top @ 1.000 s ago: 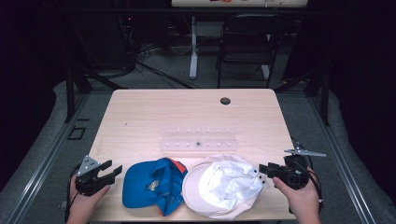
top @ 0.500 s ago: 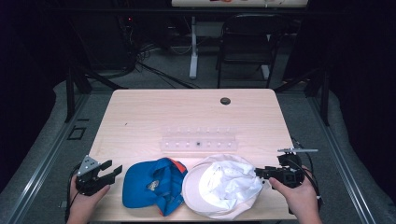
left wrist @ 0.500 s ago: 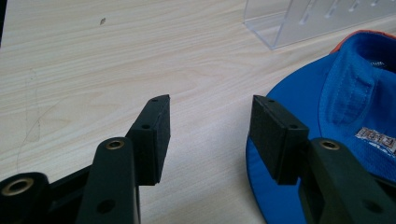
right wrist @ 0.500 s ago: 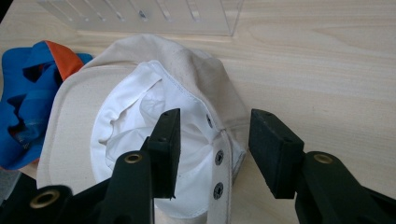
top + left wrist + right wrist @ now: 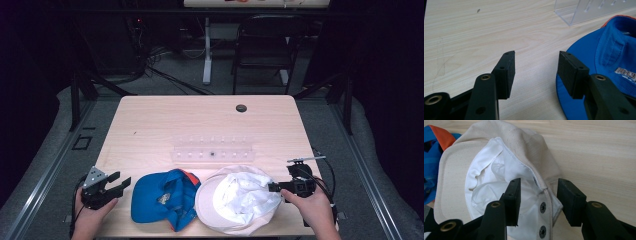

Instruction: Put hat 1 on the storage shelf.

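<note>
The white cap's (image 5: 499, 170) snap-band edge is straddled by the open, unclamped right gripper (image 5: 541, 200), 1 jaw inside.

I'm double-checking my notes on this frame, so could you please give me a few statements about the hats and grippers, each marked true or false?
1. The right gripper has its open jaws either side of the white hat's rim. True.
2. The left gripper is clamped on the blue hat. False: its jaws are open, with bare table between them.
3. Both hats lie opening upward. True.
4. The clear rack sits on top of the white hat. False: it stands on the table behind both hats.
</note>
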### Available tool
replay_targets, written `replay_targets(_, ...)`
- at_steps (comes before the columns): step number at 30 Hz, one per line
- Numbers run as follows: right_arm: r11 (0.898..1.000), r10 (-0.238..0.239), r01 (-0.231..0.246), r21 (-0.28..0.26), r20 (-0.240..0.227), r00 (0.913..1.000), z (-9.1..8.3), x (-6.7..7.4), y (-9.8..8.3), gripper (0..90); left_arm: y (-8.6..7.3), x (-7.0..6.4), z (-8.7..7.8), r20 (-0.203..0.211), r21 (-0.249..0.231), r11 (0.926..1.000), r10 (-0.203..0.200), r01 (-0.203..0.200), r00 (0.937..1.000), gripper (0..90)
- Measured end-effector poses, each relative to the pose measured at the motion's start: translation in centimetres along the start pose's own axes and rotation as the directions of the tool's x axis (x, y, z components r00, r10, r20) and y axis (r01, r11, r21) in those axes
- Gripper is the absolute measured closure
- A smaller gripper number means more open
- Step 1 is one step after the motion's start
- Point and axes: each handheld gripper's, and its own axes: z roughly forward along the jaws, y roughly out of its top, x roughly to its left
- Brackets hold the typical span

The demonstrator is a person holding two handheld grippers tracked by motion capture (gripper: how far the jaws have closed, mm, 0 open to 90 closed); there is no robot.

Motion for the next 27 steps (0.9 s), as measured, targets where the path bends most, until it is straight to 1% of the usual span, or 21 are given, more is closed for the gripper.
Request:
replay_targets(3, 1.0, 0.004, -0.004, 0.011, 0.002, 1.0, 0.3, 0.2, 0.1, 57.4, 0.0, 0.0, 0.0, 0.0, 0.001, 1.0, -0.001, 0.001, 1.0, 49.1)
replay_targets(4, 0.999, -0.002, 0.002, 0.035, 0.007, 1.0, 0.6, 0.2, 0.2, 58.8, 0.0, 0.0, 0.0, 0.001, 0.003, 1.0, 0.002, -0.002, 1.0, 49.1)
replay_targets(6, 0.999, 0.001, -0.002, 0.036, 0.013, 0.9999, 0.8, 0.3, 0.2, 59.2, 0.0, 0.0, 0.0, 0.001, 0.002, 1.0, 0.001, -0.001, 1.0, 49.1)
replay_targets(7, 0.999, -0.002, 0.002, 0.049, 0.014, 0.9999, 0.8, 0.3, 0.3, 59.3, 0.0, 0.0, 0.0, 0.001, 0.002, 1.0, 0.002, -0.002, 1.0, 49.1)
replay_targets(9, 0.998, -0.004, 0.002, 0.061, 0.029, 0.9996, 1.0, 0.3, 0.3, 59.8, 0.0, 0.0, 0.0, 0.002, 0.003, 1.0, 0.002, -0.002, 1.0, 49.1)
replay_targets(11, 0.998, -0.003, 0.001, 0.062, 0.028, 0.9996, 1.0, 0.3, 0.3, 59.9, 0.0, 0.1, 0.0, 0.002, 0.003, 1.0, 0.002, -0.002, 1.0, 49.1)
replay_targets(12, 0.998, 0.01, -0.012, 0.054, 0.039, 0.9992, 1.2, 0.4, 0.3, 60.1, 0.0, 0.1, 0.0, 0.001, 0.007, 1.0, 0.001, -0.001, 1.0, 49.1)
replay_targets(13, 0.998, 0.01, -0.012, 0.054, 0.039, 0.9992, 1.2, 0.4, 0.3, 60.1, 0.0, 0.1, 0.0, 0.001, 0.007, 1.0, 0.001, -0.001, 1.0, 49.1)
replay_targets(14, 0.997, -0.005, 0.002, 0.074, 0.034, 0.9994, 1.2, 0.4, 0.3, 60.3, 0.0, 0.0, 0.1, -0.001, 0.001, 1.0, 0.0, 0.0, 1.0, 49.1)
replay_targets(15, 0.997, -0.008, 0.005, 0.081, 0.035, 0.9993, 1.2, 0.4, 0.3, 60.9, 0.0, 0.0, 0.1, -0.002, -0.005, 1.0, 0.0, 0.0, 1.0, 49.1)
replay_targets(16, 0.997, -0.002, -0.001, 0.082, 0.035, 0.9994, 1.3, 0.5, 0.3, 61.8, 0.0, 0.0, 0.1, -0.002, -0.004, 1.0, 0.0, 0.0, 1.0, 49.1)
replay_targets(18, 0.994, 0.008, -0.013, 0.108, 0.043, 0.999, 1.3, 0.5, 0.3, 65.7, 0.0, 0.0, 0.2, -0.001, -0.007, 1.0, 0.0, 0.0, 1.0, 49.1)
replay_targets(19, 0.993, 0.016, -0.02, 0.114, 0.039, 0.9991, 1.3, 0.4, 0.3, 66.9, 0.0, 0.0, 0.2, -0.001, -0.007, 1.0, 0.0, 0.0, 1.0, 49.1)
replay_targets(21, 0.993, 0.033, -0.037, 0.109, 0.037, 0.9988, 1.3, 0.4, 0.3, 69.5, 0.0, 0.0, 0.2, -0.002, -0.004, 1.0, 0.0, 0.0, 1.0, 49.1)
replay_targets(27, 0.993, 0.043, -0.046, 0.112, 0.03, 0.9986, 1.1, 0.3, 0.4, 74.3, 0.0, 0.0, 0.2, -0.002, -0.004, 1.0, 0.001, -0.001, 1.0, 49.1)
